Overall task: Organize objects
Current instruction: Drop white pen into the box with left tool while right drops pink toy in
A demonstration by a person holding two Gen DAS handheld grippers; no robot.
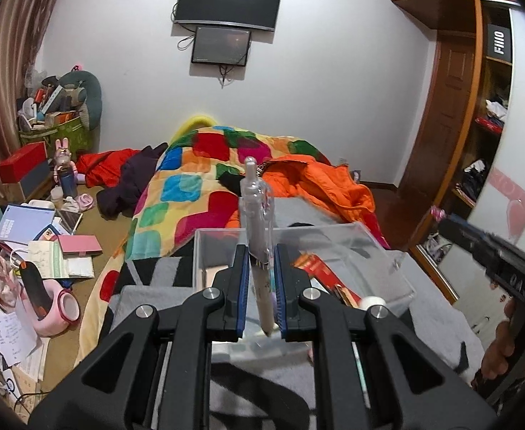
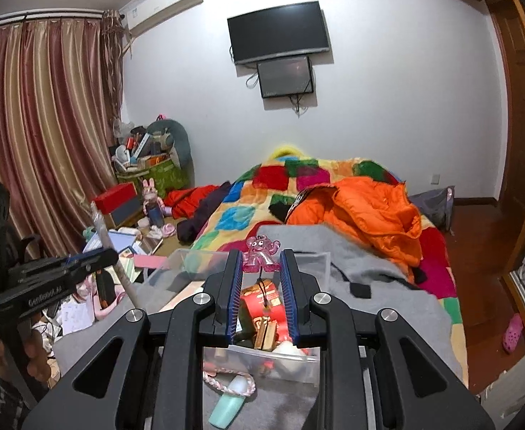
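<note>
Pen [image 1: 259,236]: clear plastic barrel w/ clip, whitish lower half, standing nearly upright, clamped in left gripper [image 1: 260,276] above clear plastic bin [image 1: 402,279] on grey blanket [image 1: 148,297]. Pink see-through figure charm [image 2: 260,255] w/ googly eyes and black cord, pinched at tips of right gripper [image 2: 260,286], over same bin. Bin holds red packets [image 2: 262,304]. Mint tube [image 2: 226,403] and braided pink cord [image 2: 223,381] lie on blanket nr bin.

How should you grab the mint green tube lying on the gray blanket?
Grip the mint green tube across its flat middle, coming straight down from above. It lies flat on the gray blanket, outside the clear box, with a braided pink cord at its cap end, so stay clear of that end.
</note>
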